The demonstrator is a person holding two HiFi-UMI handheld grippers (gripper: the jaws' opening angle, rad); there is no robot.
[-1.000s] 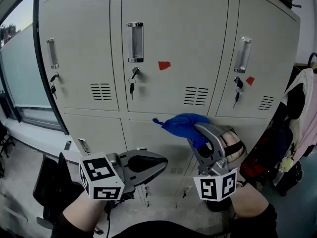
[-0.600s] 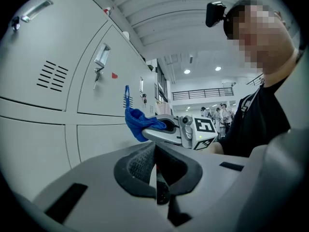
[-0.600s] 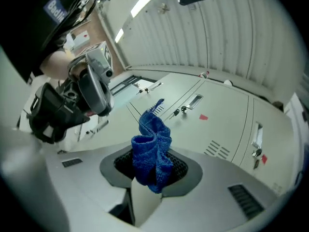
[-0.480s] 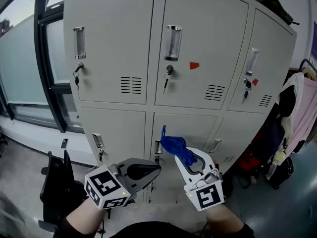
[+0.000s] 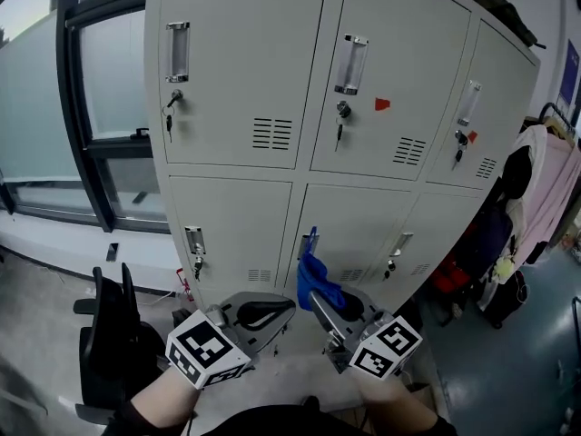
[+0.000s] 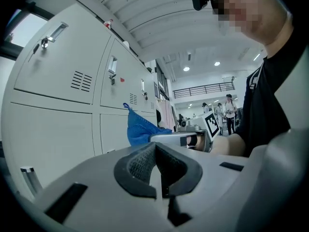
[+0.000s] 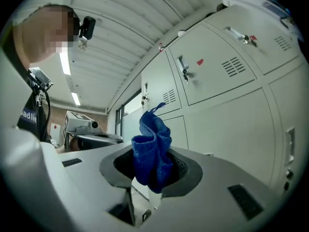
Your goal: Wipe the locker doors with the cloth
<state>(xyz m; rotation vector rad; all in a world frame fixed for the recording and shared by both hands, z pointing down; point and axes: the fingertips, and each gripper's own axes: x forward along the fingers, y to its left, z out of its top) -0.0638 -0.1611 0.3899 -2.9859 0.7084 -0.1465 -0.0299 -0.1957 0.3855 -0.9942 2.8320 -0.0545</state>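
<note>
While both grippers sit low in front of the lockers (image 5: pixel 238 80), the R gripper (image 5: pixel 320 300) pinches the blue cloth (image 5: pixel 311 278) betw. its jaws. Cloth is bunched and stands up out of the jaws, loop at top, near the lower middle door (image 5: pixel 349 230); contact w/ door can't be told. L gripper (image 5: pixel 277 312) is just left of R, jaws pressed together, nothing betw. them. Black chair (image 5: pixel 109 334) at near left.

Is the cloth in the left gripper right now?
No, the left gripper is shut on nothing; the right gripper clamps the blue cloth.
</note>
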